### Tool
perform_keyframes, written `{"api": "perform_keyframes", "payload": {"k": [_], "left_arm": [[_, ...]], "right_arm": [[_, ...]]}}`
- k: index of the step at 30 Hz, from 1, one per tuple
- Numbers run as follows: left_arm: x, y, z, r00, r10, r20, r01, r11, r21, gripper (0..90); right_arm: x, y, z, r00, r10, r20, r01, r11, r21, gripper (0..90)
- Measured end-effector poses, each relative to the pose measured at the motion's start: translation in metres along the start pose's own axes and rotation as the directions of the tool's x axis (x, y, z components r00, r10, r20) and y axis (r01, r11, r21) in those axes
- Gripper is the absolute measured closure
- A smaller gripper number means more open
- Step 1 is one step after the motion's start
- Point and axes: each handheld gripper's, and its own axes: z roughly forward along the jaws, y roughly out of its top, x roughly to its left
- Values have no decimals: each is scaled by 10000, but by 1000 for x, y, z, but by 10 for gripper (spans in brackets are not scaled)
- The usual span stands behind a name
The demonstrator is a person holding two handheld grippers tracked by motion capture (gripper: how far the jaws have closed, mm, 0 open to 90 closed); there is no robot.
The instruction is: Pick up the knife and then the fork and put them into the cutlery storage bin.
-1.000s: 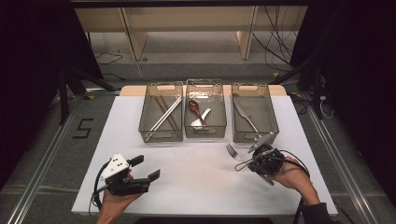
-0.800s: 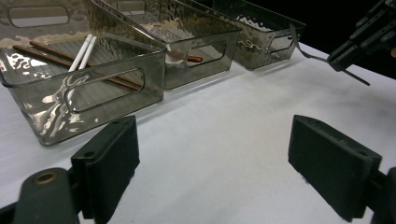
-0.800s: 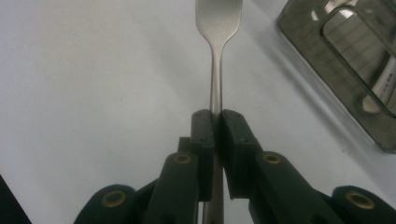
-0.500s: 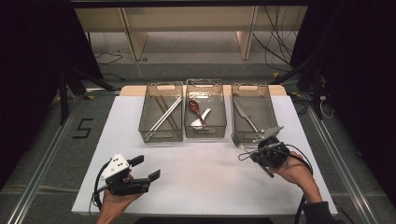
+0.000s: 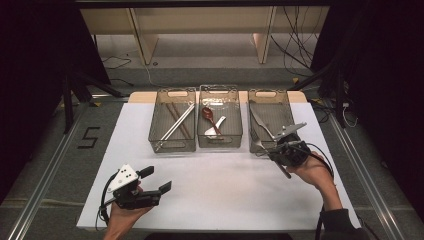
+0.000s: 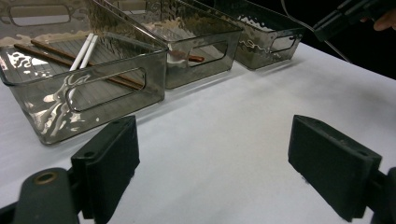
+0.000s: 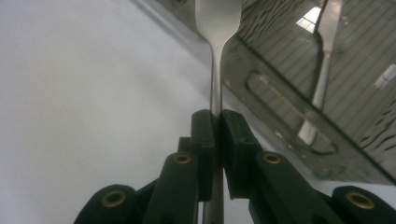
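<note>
White-covered table [image 5: 215, 195] in a dark room, three smoked-plastic bins in a row at the far side.

Right claw [image 7: 215, 122] is pinching a fork [image 7: 215, 70] by its handle — in the right gripper view the pads sit tight on the thin shaft, fork head pointing away toward the right bin [image 5: 270, 125]. From the high view the fork [image 5: 258, 146] hangs at that bin's near-left corner, head about level with the rim, not yet over the inside. A knife [image 5: 261, 122] already lies in there.

Left claw [image 5: 155, 180] is spread wide, nothing between the jaws, parked low over the near-left of the table.

Risks as I see them:
- Grip is narrow pads on a smooth metal shaft — the fork could pivot or slide out if it swings.
- Fork head may clip the bin's near wall if it isn't carried high enough; a light bin could shift or tip.
- Letting go too early drops it on the table just beside the bin.
- A drop from height lands on the knife and could bounce.
</note>
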Motion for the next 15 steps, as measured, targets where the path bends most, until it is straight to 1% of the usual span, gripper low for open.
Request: {"api": "perform_keyframes", "payload": {"k": [9,15], "left_arm": [[0,0,0,10000,-23,8,23,10000,-8,159],[0,0,1,10000,1,28,-2,10000,13,159]], "right_arm": [[-24,22,-4,9978,569,353,-561,9981,-248,842],[-37,36,-4,9958,776,482,-765,9968,-249,842]]}}
